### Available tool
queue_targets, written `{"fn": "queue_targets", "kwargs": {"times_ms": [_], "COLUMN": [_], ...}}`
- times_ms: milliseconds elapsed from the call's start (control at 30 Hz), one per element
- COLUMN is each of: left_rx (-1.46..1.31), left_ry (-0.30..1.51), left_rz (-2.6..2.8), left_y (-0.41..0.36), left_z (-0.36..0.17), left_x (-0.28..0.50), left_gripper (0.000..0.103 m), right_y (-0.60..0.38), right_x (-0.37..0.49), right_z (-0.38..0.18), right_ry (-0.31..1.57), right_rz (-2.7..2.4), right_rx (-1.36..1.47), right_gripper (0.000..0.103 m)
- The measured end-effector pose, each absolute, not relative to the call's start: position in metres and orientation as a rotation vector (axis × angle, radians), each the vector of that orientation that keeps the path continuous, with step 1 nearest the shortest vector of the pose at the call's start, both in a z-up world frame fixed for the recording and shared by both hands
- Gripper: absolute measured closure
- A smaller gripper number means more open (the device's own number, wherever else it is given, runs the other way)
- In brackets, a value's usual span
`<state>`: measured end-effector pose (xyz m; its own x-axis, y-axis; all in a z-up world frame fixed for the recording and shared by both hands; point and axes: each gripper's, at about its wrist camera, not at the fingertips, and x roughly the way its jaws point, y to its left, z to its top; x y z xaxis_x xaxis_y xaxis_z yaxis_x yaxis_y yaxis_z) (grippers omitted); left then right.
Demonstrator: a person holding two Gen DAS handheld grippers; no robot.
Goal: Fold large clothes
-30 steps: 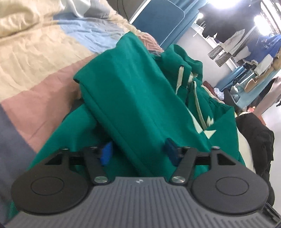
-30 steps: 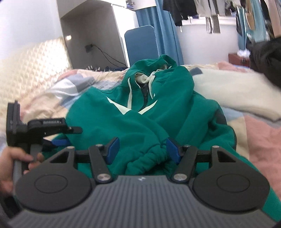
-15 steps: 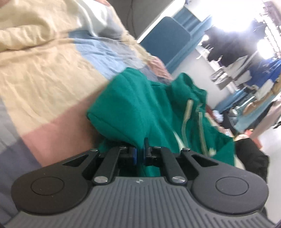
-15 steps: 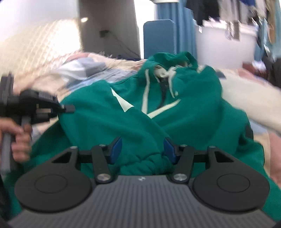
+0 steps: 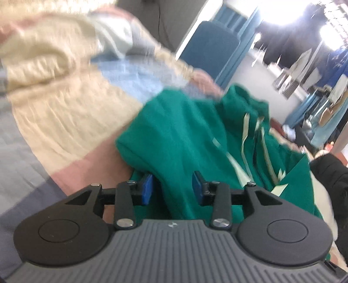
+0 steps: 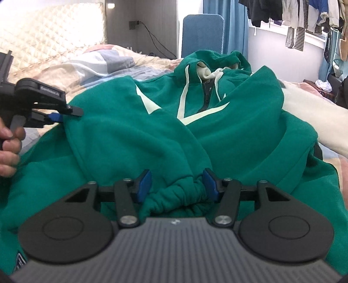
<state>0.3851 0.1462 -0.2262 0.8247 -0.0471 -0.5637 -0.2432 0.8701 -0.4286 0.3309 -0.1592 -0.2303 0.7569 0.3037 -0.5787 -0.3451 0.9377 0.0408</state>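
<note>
On the bed, over a patchwork cover of cream, pink, pale blue and grey, lies a green hoodie with its front up, cream drawstrings and a pale V mark on the chest, the hood toward the far end. One sleeve is folded in across the chest, and its gathered cuff ends at the near edge of the right wrist view.

The right tongs stand part open with that cuff between their blue pads; the pads lie just beside the bunched cloth on both sides, and no squeeze on it shows, though the contact on the right pad is hard to judge.

In the left wrist view, which is blurred, the left tongs stand part open as well, their jaws having just been opening. A folded edge of the hoodie runs between the pads, which do not press on it. The right wrist view shows the same tongs at the hoodie's shoulder fold on the left of the picture, with a hand around the grip.

Beyond the bed stand a blue upholstered chair and blue curtains, and clothes hang on a rail by the window.
</note>
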Motion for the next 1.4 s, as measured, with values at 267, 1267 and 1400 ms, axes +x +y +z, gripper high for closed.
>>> {"fn": "queue_targets", "kwargs": {"times_ms": [267,1267,1400], "left_rx": [-0.351,-0.270,-0.291], "left_ry": [0.488,0.679,0.659], "left_rz": [-0.014,-0.135,-0.137], "left_y": [0.107,0.058,0.063], "left_z": [-0.201,-0.191,-0.163], "left_x": [0.354,0.373,0.408], "left_gripper": [0.059,0.058,0.058], "right_y": [-0.167,-0.204,-0.231], "right_x": [0.325,0.342,0.375], "right_z": [-0.217,-0.185,-0.158], "right_ry": [0.572,0.605,0.576], "right_rz": [0.321,0.275,0.240], "right_rx": [-0.032,0.198,0.245], "right_gripper": [0.049,0.049,0.048]}}
